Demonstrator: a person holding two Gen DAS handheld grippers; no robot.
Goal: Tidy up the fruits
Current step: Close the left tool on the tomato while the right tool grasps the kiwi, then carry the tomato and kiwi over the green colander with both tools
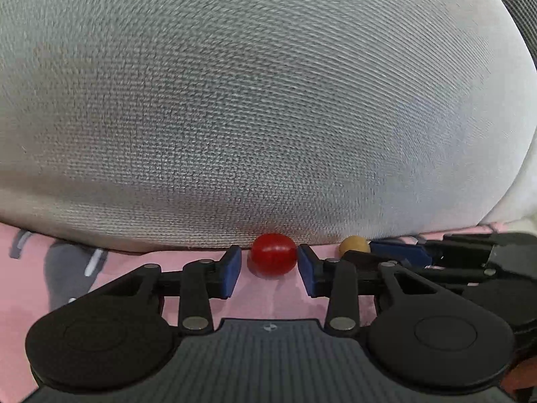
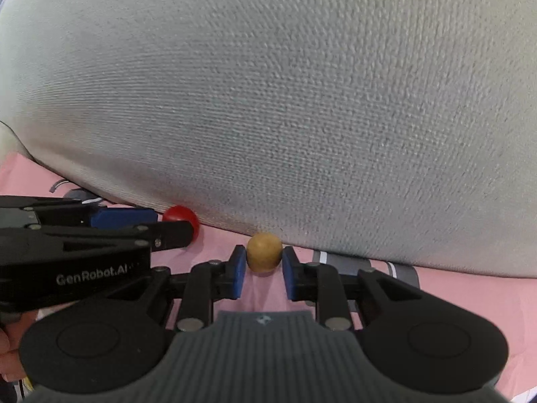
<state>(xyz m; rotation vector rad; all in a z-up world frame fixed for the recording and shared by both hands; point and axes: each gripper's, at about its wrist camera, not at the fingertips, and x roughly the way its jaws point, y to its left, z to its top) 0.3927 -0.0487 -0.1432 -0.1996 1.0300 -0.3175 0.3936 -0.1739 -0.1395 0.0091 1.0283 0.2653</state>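
Note:
A small red fruit [image 1: 273, 258] lies on the pink cloth [image 1: 134, 262] against the grey cushion. My left gripper [image 1: 269, 268] is open, its blue pads either side of the fruit with small gaps. A small tan round fruit [image 2: 264, 251] lies on the cloth against the cushion. My right gripper [image 2: 261, 270] is open around it, its pads close to the fruit's sides. The tan fruit [image 1: 354, 245] and the right gripper's fingers [image 1: 396, 253] show at the right of the left wrist view. The red fruit [image 2: 181, 216] and the left gripper's fingers [image 2: 124, 216] show at the left of the right wrist view.
A large grey woven cushion [image 1: 251, 100] fills the space straight ahead in both views [image 2: 302, 100]. The pink cloth has grey printed patches [image 2: 352, 263]. The two grippers lie side by side, close together.

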